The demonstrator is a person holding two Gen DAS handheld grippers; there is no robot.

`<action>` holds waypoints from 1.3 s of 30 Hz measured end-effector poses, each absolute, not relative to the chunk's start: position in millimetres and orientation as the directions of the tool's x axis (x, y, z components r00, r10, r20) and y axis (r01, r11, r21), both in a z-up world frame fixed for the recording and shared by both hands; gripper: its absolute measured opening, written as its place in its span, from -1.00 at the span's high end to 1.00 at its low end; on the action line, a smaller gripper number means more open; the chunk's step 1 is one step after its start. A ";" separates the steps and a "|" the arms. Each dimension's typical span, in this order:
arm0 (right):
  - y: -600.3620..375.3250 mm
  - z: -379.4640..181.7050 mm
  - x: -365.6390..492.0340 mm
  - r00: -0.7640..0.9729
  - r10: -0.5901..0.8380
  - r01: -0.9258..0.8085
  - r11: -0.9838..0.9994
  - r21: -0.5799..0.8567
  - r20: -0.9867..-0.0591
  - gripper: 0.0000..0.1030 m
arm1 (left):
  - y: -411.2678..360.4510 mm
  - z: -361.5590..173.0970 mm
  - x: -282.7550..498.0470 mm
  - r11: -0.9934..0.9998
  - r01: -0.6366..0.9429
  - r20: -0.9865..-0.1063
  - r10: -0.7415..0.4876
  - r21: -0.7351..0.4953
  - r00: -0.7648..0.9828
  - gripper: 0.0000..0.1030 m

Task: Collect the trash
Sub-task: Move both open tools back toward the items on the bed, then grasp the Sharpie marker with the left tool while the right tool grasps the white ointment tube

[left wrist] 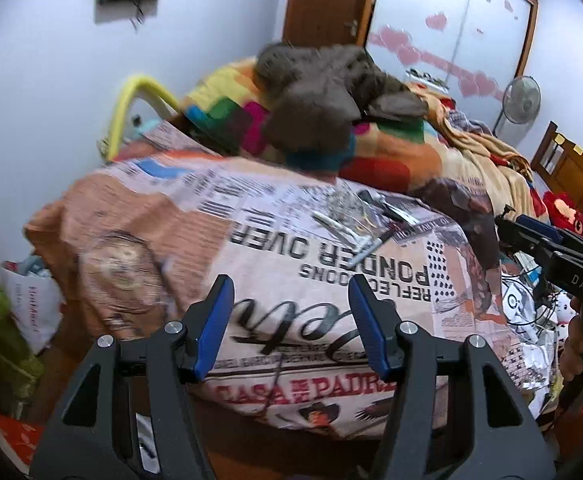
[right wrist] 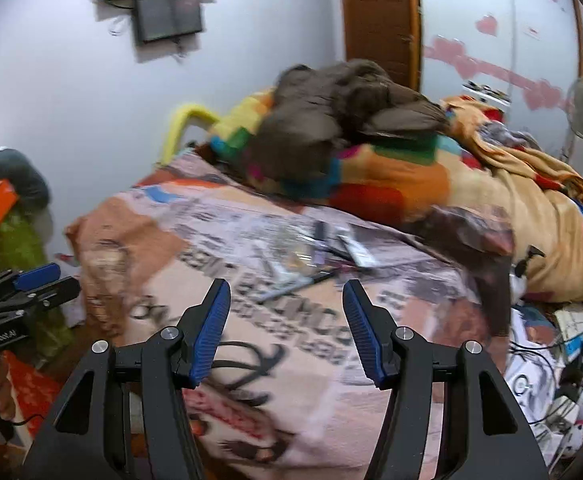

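A small litter pile lies mid-bed on the printed bedsheet (left wrist: 291, 344): a crumpled clear plastic wrapper (left wrist: 347, 204), a white stick-like piece (left wrist: 337, 226) and a dark pen (left wrist: 371, 248). The right wrist view shows the same wrapper (right wrist: 299, 248), a white packet (right wrist: 357, 250) and the pen (right wrist: 291, 286), all blurred. My left gripper (left wrist: 290, 280) hovers over the near end of the bed, open and holding nothing; it also appears as the left gripper (right wrist: 57, 278) at the left edge. My right gripper (right wrist: 286, 283) is open and holds nothing, short of the litter; the right gripper (left wrist: 505, 224) shows at the right.
A brown blanket (left wrist: 323, 92) tops a colourful quilt (left wrist: 391, 148) at the far end of the bed. A white bag (left wrist: 31, 300) sits on the floor at left. Cables and paper clutter (right wrist: 551, 368) lie right of the bed. A fan (left wrist: 521, 100) and wooden chair (left wrist: 571, 168) stand behind.
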State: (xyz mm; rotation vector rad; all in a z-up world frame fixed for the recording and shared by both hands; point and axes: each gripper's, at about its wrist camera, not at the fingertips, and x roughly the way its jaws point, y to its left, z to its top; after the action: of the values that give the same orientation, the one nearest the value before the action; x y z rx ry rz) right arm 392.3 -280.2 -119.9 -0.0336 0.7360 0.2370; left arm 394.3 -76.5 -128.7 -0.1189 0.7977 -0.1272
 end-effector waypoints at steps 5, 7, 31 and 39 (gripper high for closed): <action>-309.6 -143.1 422.8 0.683 0.177 -0.181 0.981 0.071 -0.709 -0.06 | -97.7 -162.6 439.6 0.978 0.098 -0.746 -0.202 -0.182 0.635 -0.13; -318.5 -154.2 436.7 0.669 0.164 -0.164 0.984 0.071 -0.725 -0.06 | -107.9 -175.9 454.9 0.981 0.116 -0.760 -0.195 -0.157 0.620 -0.13; -308.0 -246.5 600.3 0.477 0.151 -0.223 0.974 0.046 -0.866 0.10 | -174.6 -271.5 556.3 0.928 0.291 -0.805 -0.351 -0.232 0.478 0.43; -302.1 -260.4 604.6 0.480 0.093 -0.253 0.967 -0.036 -0.872 0.37 | -188.5 -276.7 558.6 0.918 0.339 -0.808 -0.356 -0.207 0.469 0.46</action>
State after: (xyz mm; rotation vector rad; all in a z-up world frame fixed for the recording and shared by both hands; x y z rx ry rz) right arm 604.6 -302.1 -260.4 -0.1681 1.0498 0.2124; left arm 558.6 -188.5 -276.7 -0.0185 0.9951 -0.4260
